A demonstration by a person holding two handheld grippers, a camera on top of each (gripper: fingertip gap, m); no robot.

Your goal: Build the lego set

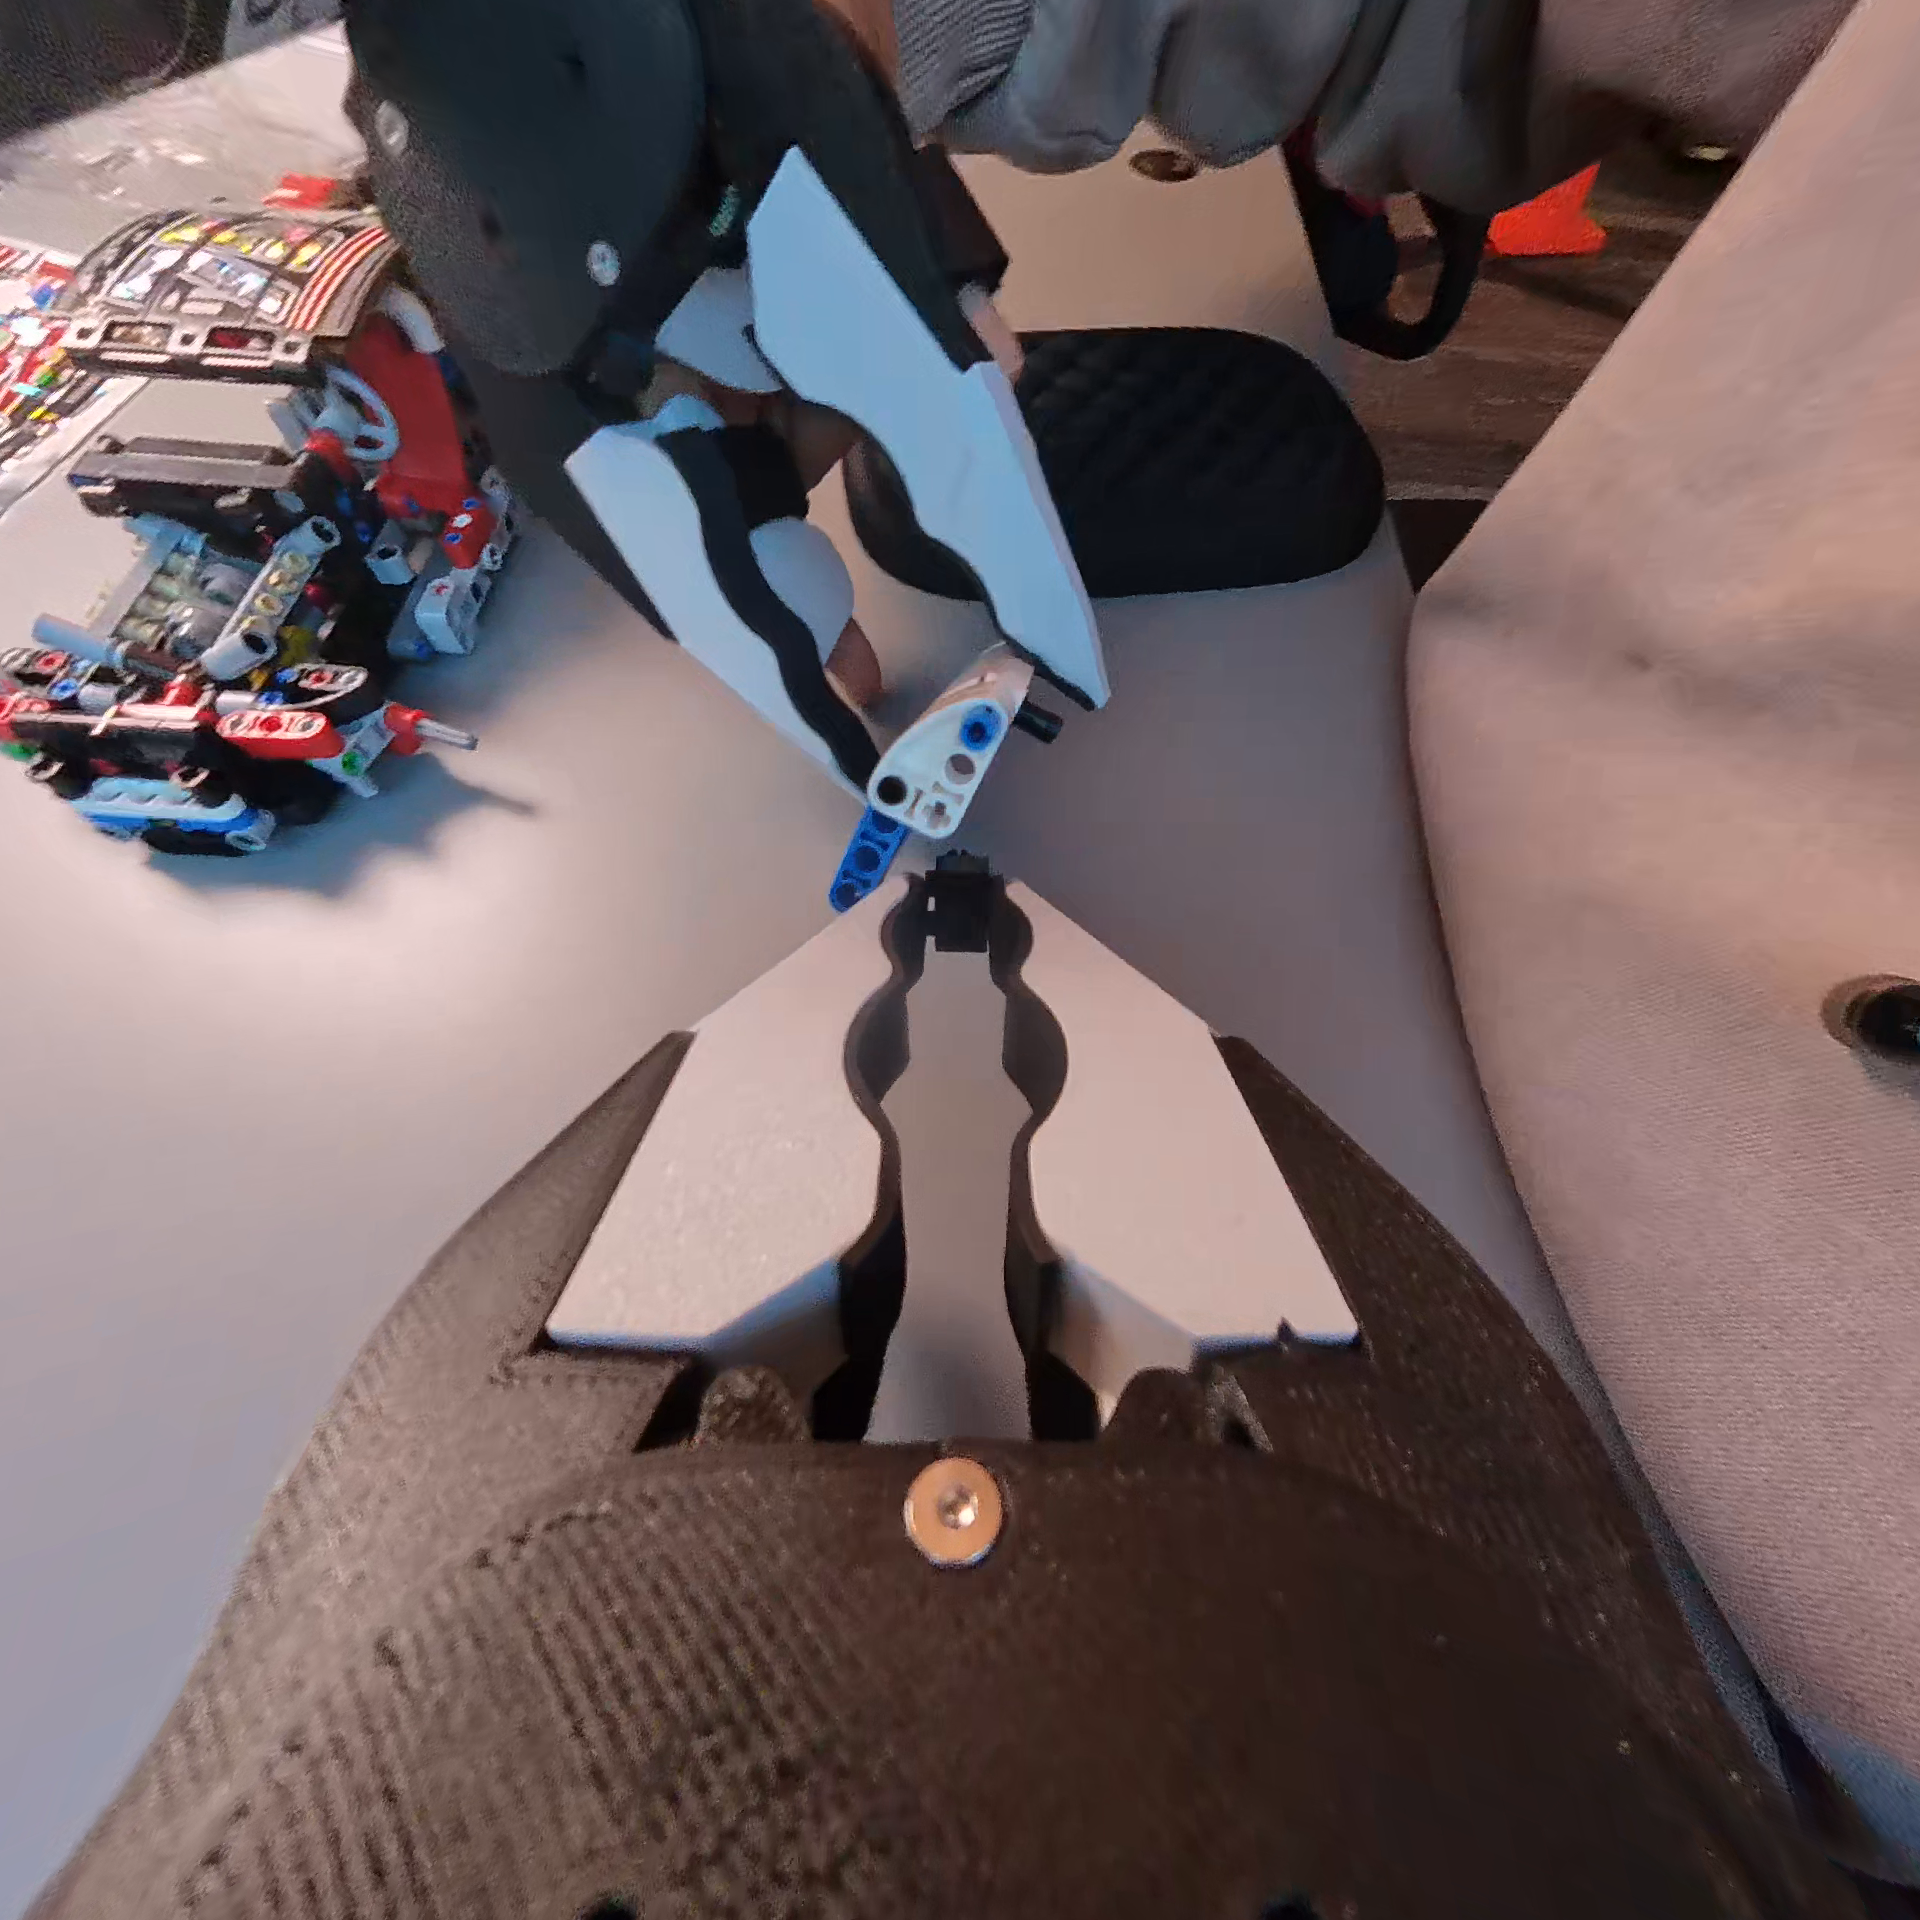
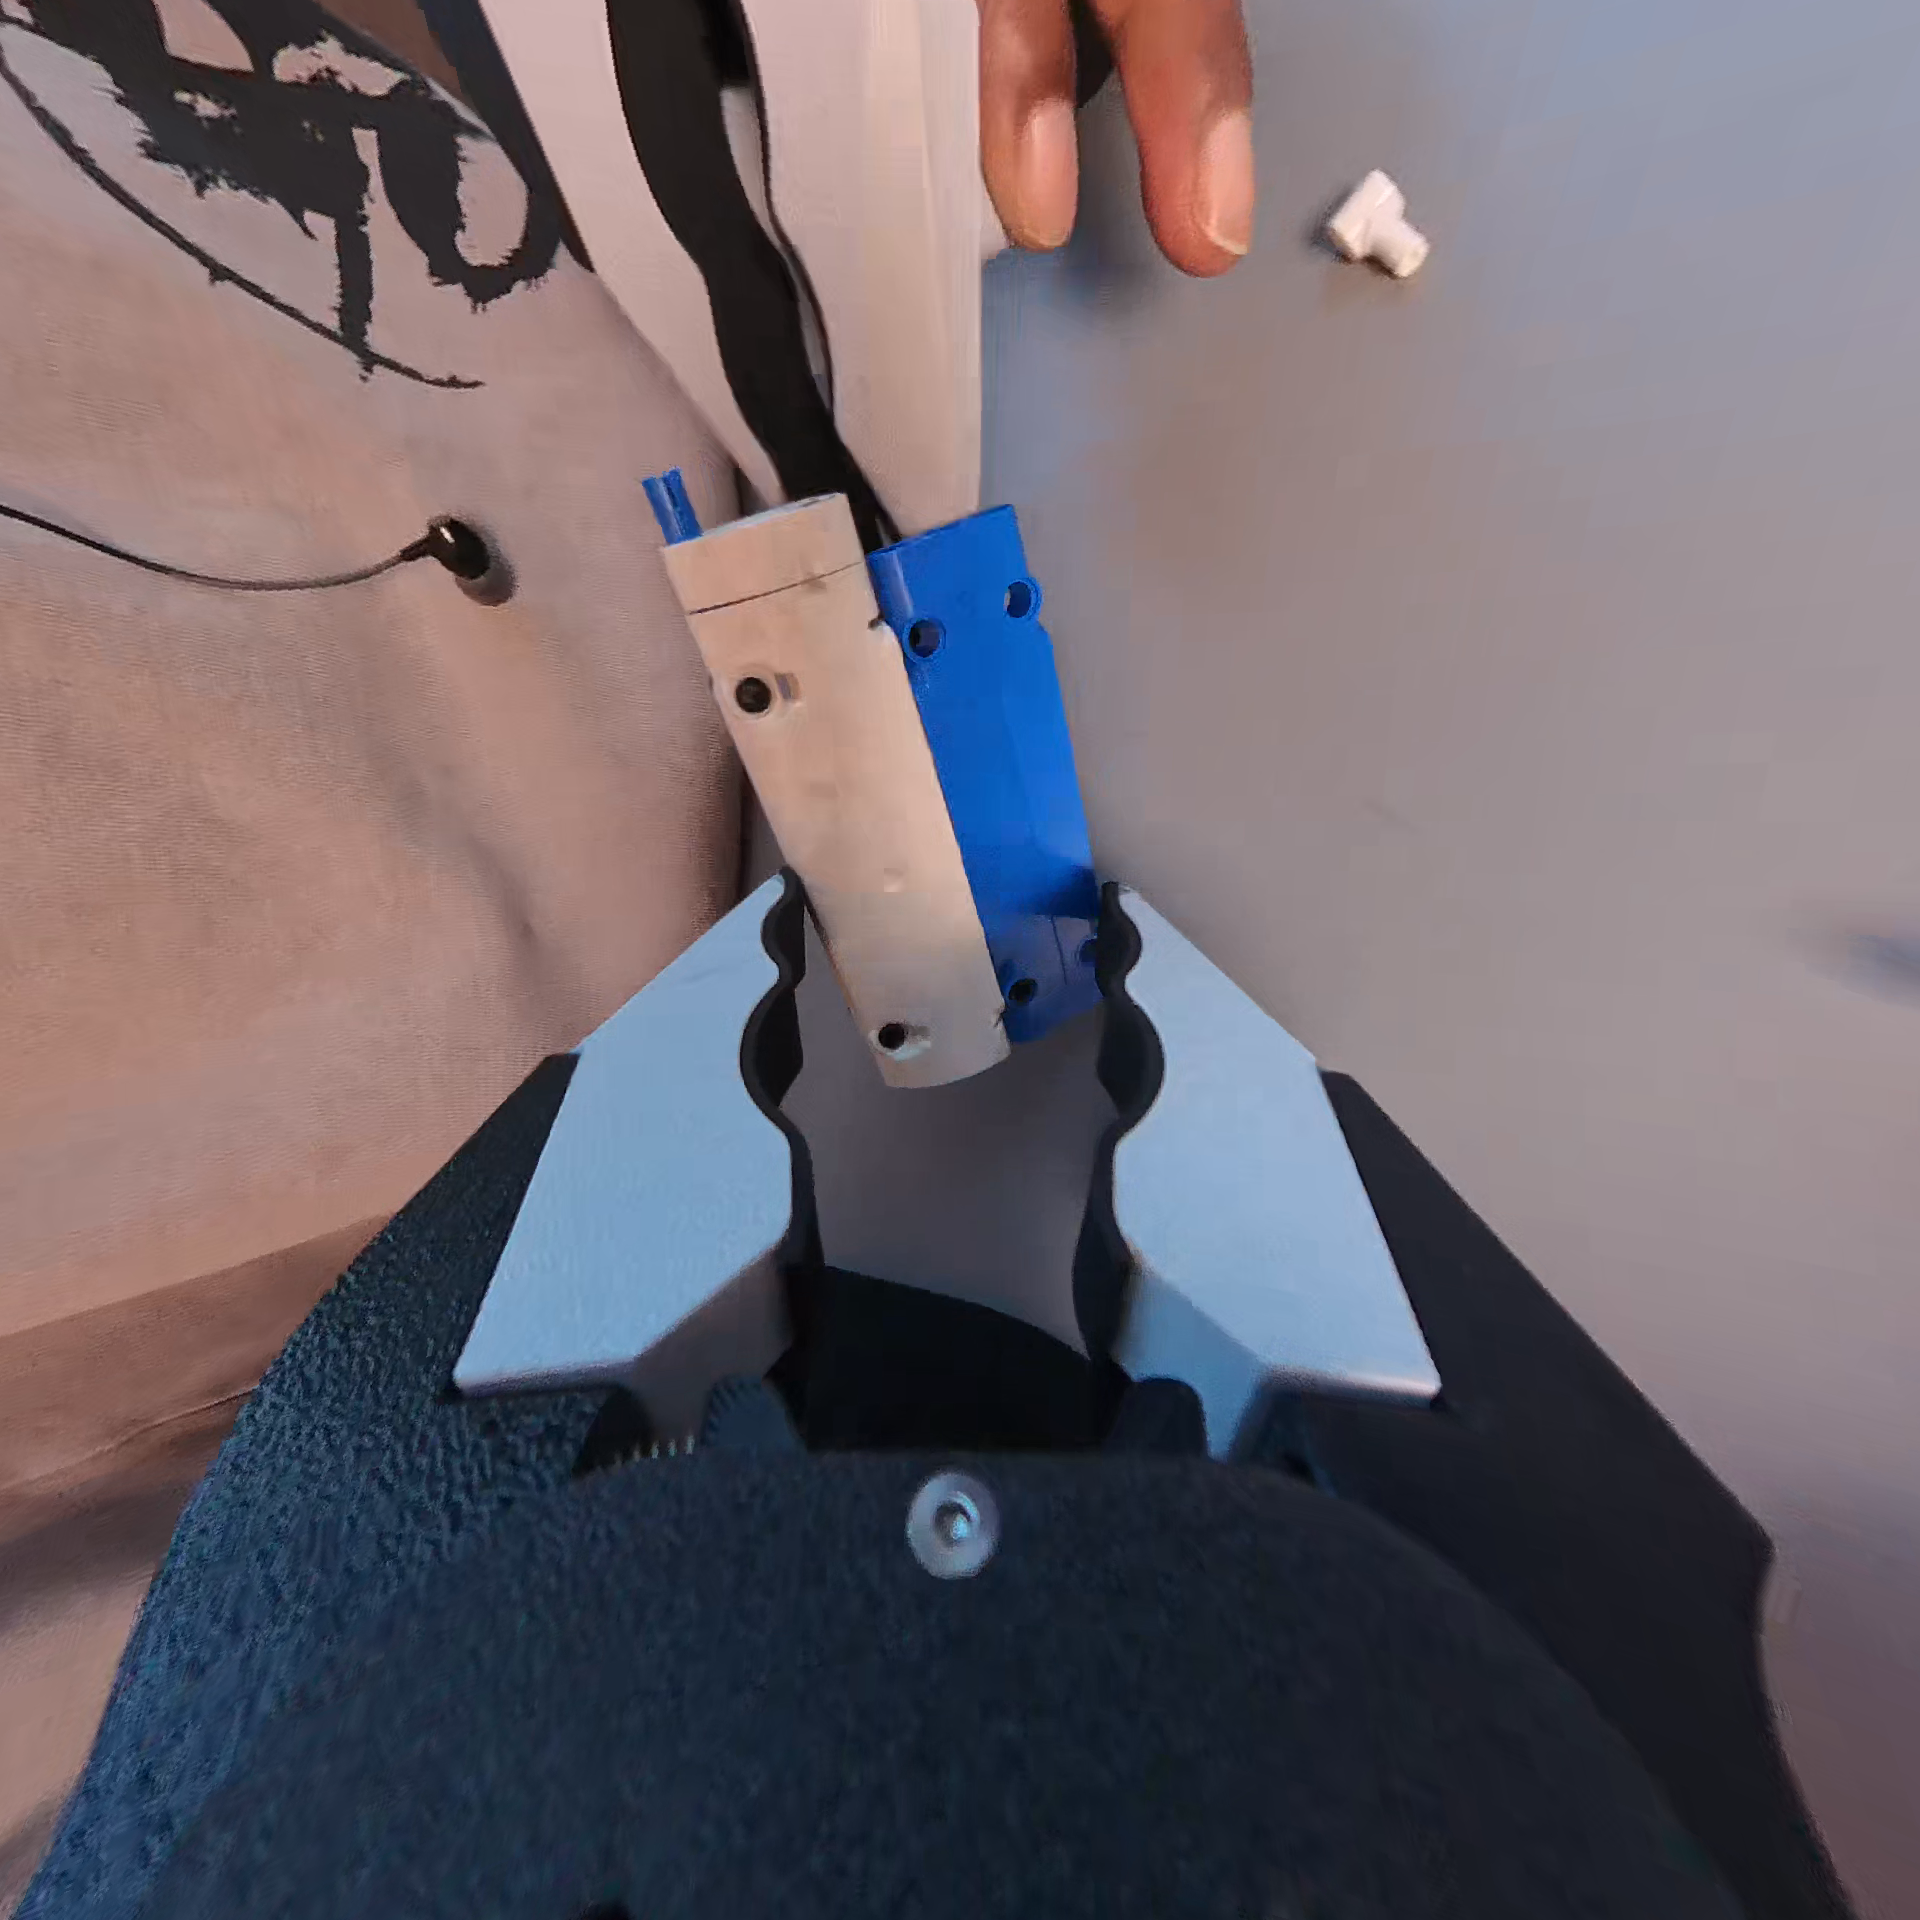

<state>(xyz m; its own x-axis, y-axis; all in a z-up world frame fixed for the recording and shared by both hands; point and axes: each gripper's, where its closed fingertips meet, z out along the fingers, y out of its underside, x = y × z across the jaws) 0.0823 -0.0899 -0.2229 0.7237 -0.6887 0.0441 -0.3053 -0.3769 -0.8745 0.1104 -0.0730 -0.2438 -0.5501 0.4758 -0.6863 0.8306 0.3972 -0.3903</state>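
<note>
Lego panels, a white one (image 2: 842,790) and a blue one (image 2: 987,758) joined side by side, sit pinched in the right gripper (image 2: 951,935), whose fingers are set fairly wide and press on the assembly's two sides near its lower end. Its long axis runs straight out from that claw, away from the camera, with a blue pin (image 2: 665,504) poking from the far end. Beyond it, a person's bare fingers (image 2: 1122,125) hang near a small white connector (image 2: 1377,223) lying loose on the grey table (image 2: 1558,727).

Switch to the left wrist view: the left gripper (image 1: 958,914) is closed down narrow on a small black pin piece (image 1: 956,904) at its very tips. Directly ahead, almost touching, hangs the white and blue assembly, end-on, the pin just below its lower end. My read: the black piece goes into one of those end holes, so the left claw is the nearer mover and must line up with the hole.

Farther left, the part-built lego car (image 1: 239,540) rests on the table, well apart.
</note>
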